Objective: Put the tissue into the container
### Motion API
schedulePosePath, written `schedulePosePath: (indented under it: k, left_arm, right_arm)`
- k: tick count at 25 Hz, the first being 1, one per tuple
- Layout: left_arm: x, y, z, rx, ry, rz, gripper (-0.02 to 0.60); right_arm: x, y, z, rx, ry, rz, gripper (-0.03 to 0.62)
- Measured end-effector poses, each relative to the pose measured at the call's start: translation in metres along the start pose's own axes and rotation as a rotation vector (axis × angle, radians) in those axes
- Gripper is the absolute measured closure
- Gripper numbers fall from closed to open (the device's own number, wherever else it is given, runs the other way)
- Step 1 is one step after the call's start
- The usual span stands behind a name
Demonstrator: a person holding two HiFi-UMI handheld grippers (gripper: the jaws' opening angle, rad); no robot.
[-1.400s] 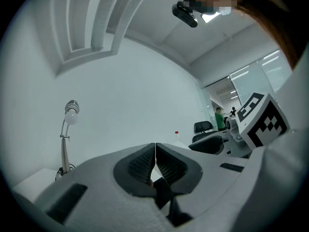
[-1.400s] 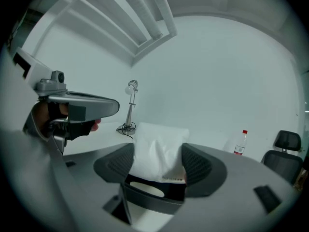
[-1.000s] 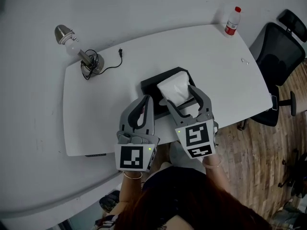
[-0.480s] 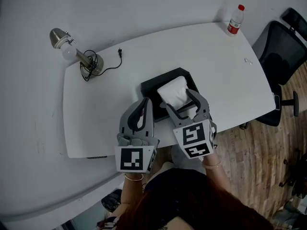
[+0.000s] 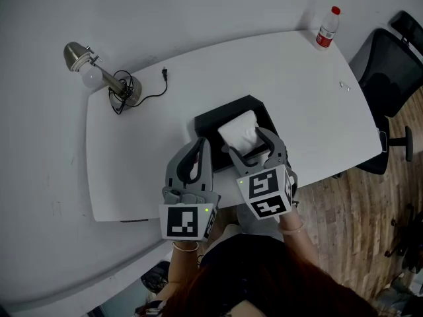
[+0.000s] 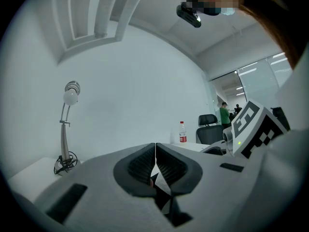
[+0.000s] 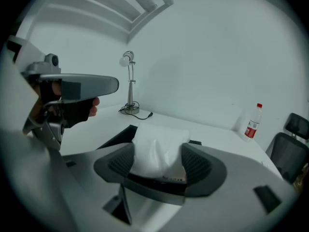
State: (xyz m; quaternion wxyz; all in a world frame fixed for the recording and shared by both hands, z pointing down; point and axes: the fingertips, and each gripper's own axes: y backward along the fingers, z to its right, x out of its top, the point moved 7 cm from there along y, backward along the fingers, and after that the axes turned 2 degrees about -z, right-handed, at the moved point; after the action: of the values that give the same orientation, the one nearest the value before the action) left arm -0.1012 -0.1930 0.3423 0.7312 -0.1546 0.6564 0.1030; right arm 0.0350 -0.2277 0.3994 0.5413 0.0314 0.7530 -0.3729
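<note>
A white tissue pack (image 5: pixel 239 129) sits between the jaws of my right gripper (image 5: pixel 247 141), which is shut on it. The pack hangs over the near half of the black container (image 5: pixel 218 115) in the middle of the white table. In the right gripper view the tissue pack (image 7: pixel 159 148) fills the gap between the two pads of that gripper (image 7: pixel 158 161), with the black container (image 7: pixel 117 136) just behind it. To the left, my left gripper (image 5: pixel 200 145) hovers above the table's front part, shut with nothing in it. Its pads (image 6: pixel 166 167) meet along a thin line.
A desk lamp (image 5: pixel 99 75) with a coiled cable stands at the table's (image 5: pixel 145 137) back left. A red-capped bottle (image 5: pixel 328 26) stands at the back right corner. A black office chair (image 5: pixel 390 71) is beside the table's right edge, over the wooden floor.
My right gripper has brought the tissue pack lower and a little nearer, so more of the container's far rim shows. The left gripper has barely moved.
</note>
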Motion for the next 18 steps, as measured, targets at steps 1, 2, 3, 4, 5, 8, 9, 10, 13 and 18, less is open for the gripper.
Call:
schedulePosePath:
  k: [1, 2, 3, 4, 5, 8, 9, 10, 13, 18]
  left_arm:
    - [-0.001, -0.001, -0.001, 0.001, 0.002, -0.002, 0.554]
    - [-0.001, -0.001, -0.001, 0.001, 0.006, -0.005, 0.554]
    - [-0.002, -0.002, -0.002, 0.002, 0.012, -0.009, 0.554]
    - [-0.002, -0.002, -0.002, 0.003, 0.016, -0.011, 0.554]
    - [-0.004, -0.002, -0.003, 0.005, 0.016, -0.012, 0.554]
    - [-0.006, -0.003, -0.006, 0.009, 0.013, -0.010, 0.554]
    - [-0.007, -0.003, -0.007, 0.010, 0.015, -0.010, 0.554]
    - [-0.008, -0.003, -0.008, 0.012, 0.018, -0.012, 0.554]
    - [-0.011, -0.004, -0.010, 0.014, 0.027, -0.020, 0.554]
    - [-0.012, -0.006, -0.009, 0.011, 0.032, -0.020, 0.554]
  right_arm:
    - [-0.001, -0.002, 0.000, 0.003, -0.002, -0.009, 0.267]
    - [-0.001, -0.003, -0.001, 0.006, -0.004, -0.017, 0.267]
    - [-0.002, -0.005, -0.001, 0.009, -0.005, -0.025, 0.267]
    - [-0.002, -0.006, -0.002, 0.012, -0.005, -0.033, 0.267]
    - [-0.003, -0.007, -0.003, 0.016, -0.005, -0.039, 0.267]
    - [-0.003, -0.011, -0.004, 0.022, -0.001, -0.052, 0.267]
    - [-0.003, -0.012, -0.005, 0.023, 0.001, -0.057, 0.267]
    - [-0.004, -0.013, -0.005, 0.025, 0.003, -0.065, 0.267]
    - [-0.005, -0.017, -0.006, 0.035, 0.007, -0.091, 0.267]
    - [-0.005, -0.020, -0.006, 0.051, 0.013, -0.140, 0.267]
